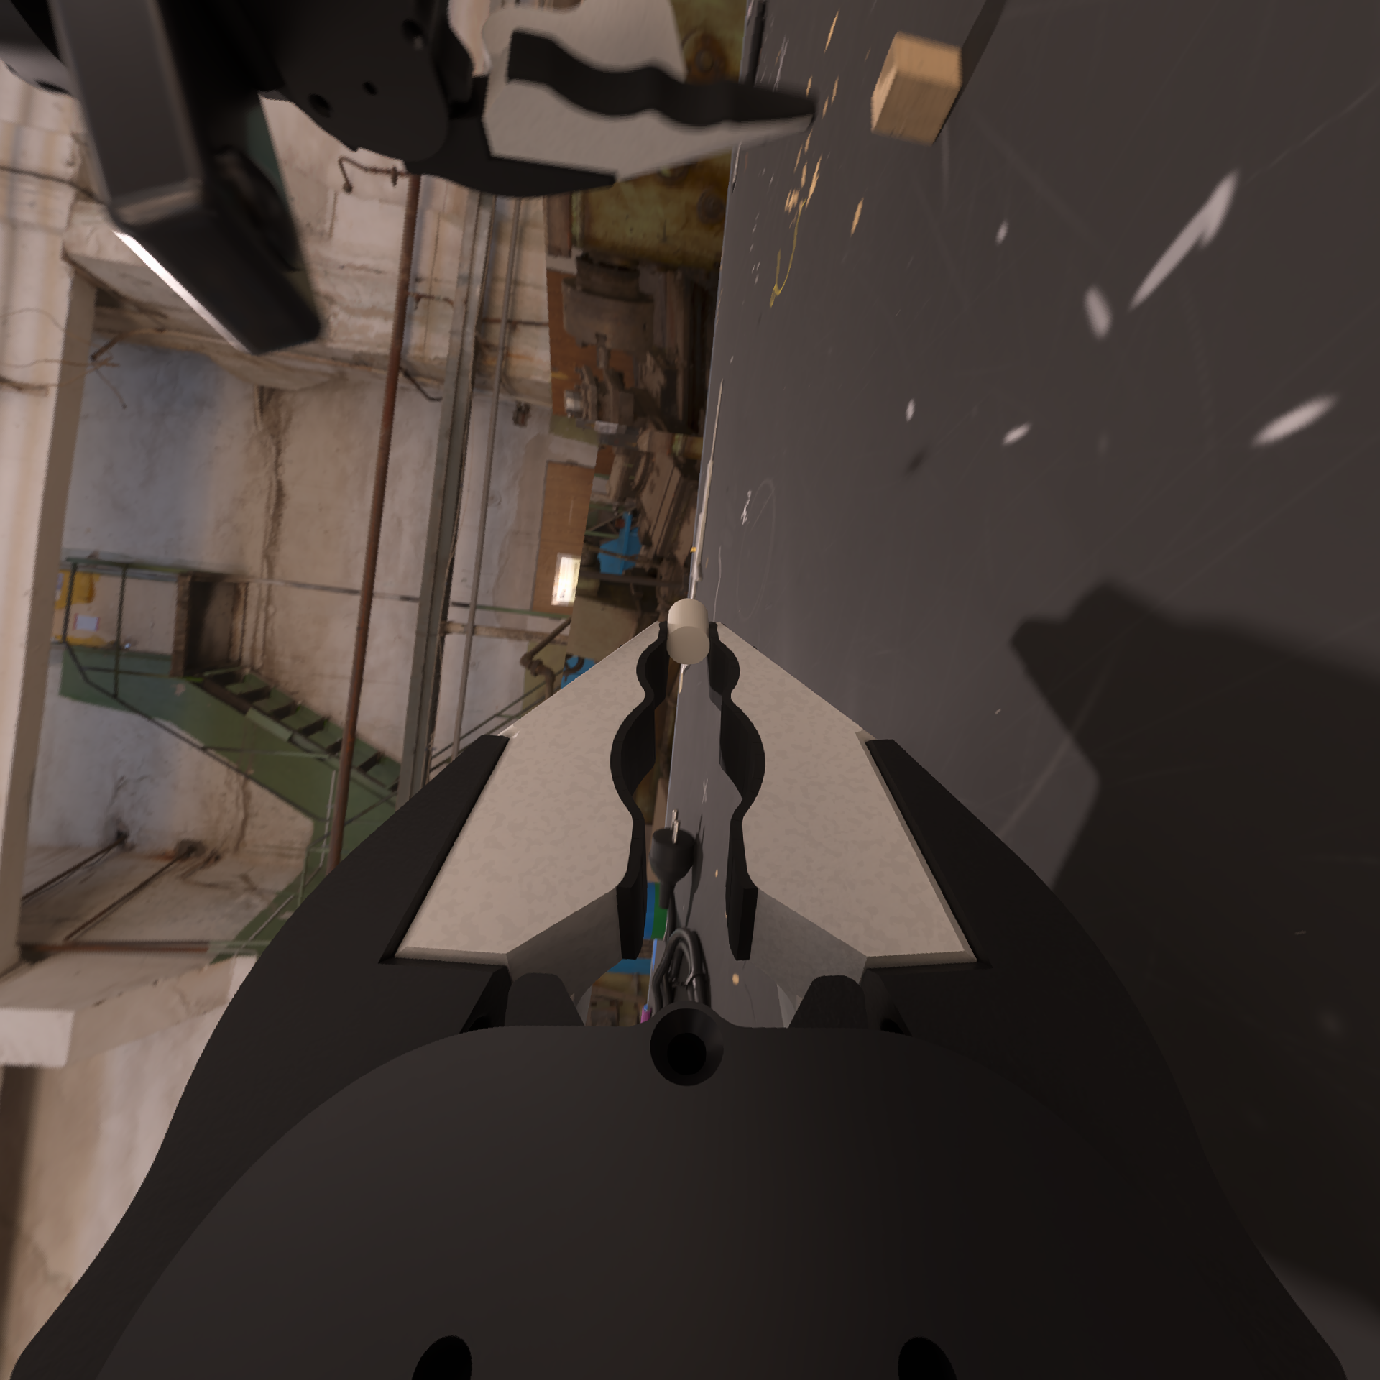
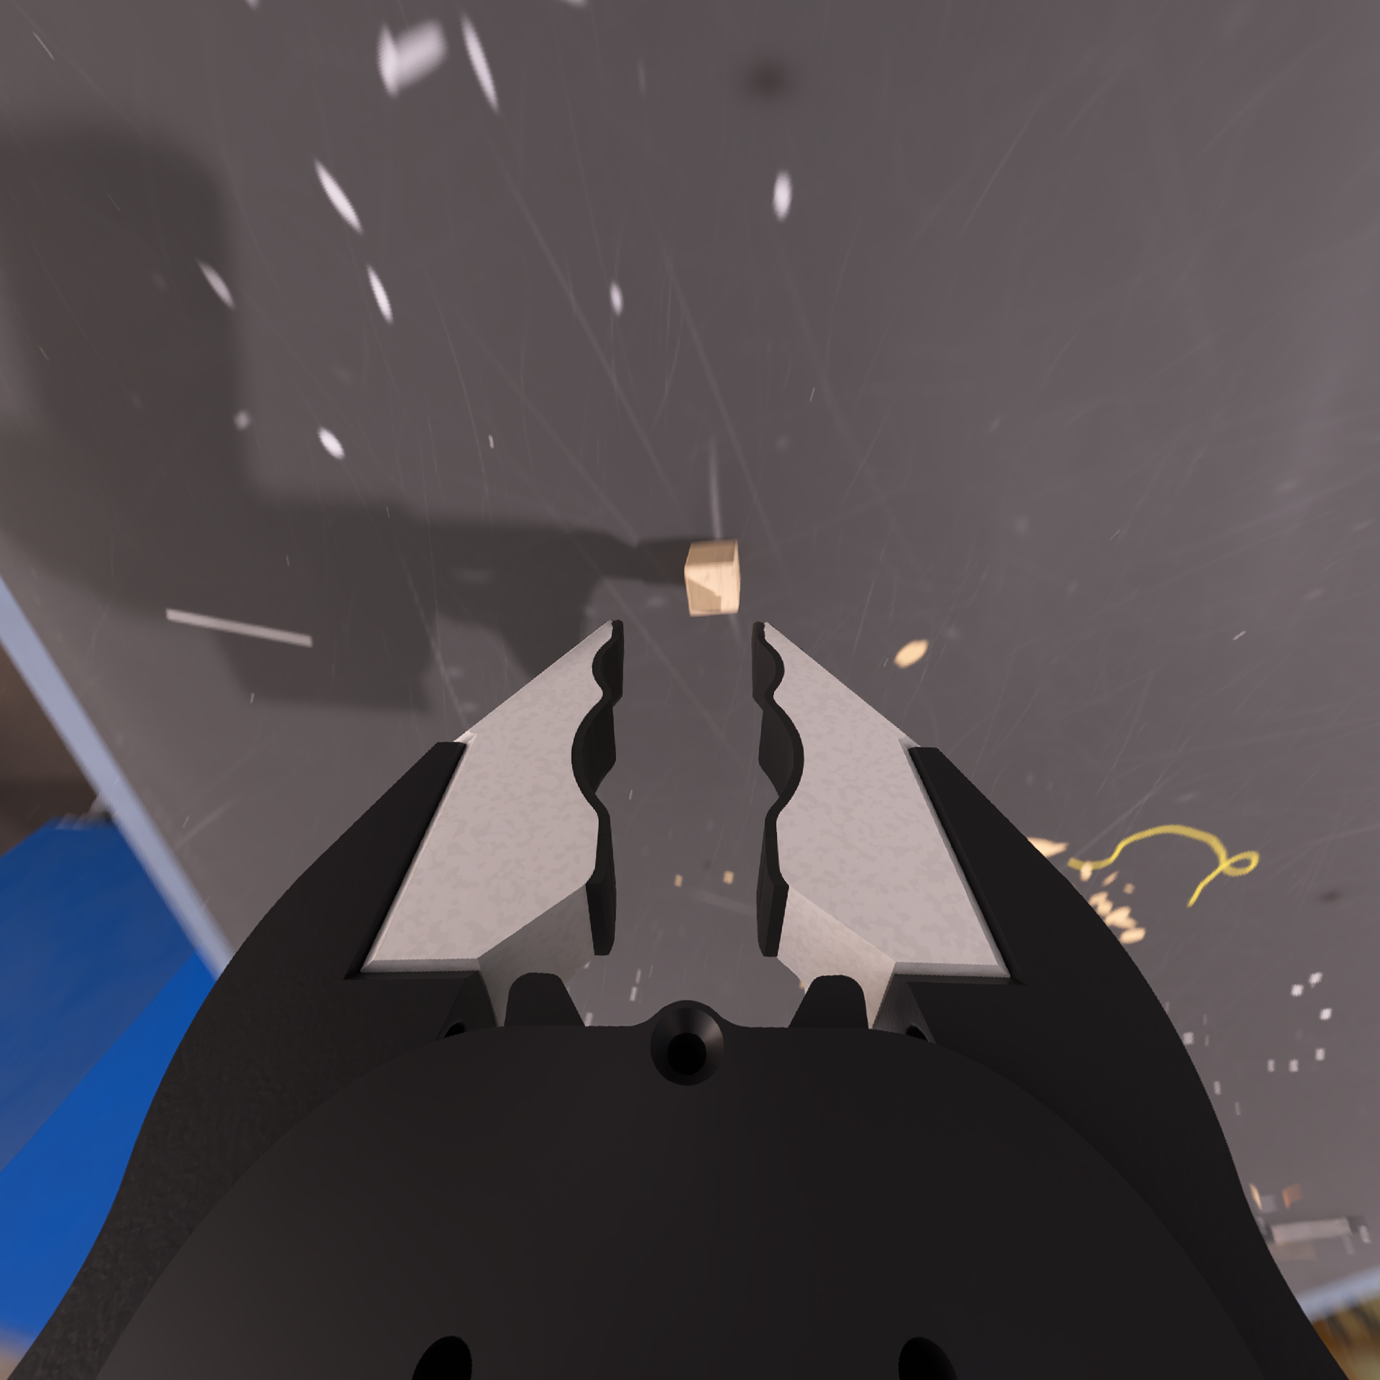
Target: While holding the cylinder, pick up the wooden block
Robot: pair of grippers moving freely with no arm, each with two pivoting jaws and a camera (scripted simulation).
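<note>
My left gripper [image 1: 688, 635] is shut on a small cream cylinder [image 1: 687, 632], pinched at its fingertips and held off the dark table [image 1: 1045, 523]. The view is rolled sideways, so the table stands on the right. The wooden block [image 1: 915, 86] lies on the table at the top right of the left wrist view. My right gripper [image 1: 803, 112] shows at the top of that view, pointing at the block. In the right wrist view my right gripper [image 2: 687, 627] is open and empty, above the table, with the wooden block [image 2: 712, 577] just beyond its fingertips.
The dark grey table [image 2: 971, 373] is scratched and flecked with white and yellow paint marks [image 2: 1165, 859]. Its edge [image 2: 112, 747] runs down the left of the right wrist view, with blue [image 2: 75, 1008] below it. A workshop wall and a green staircase [image 1: 284, 717] lie beyond the table.
</note>
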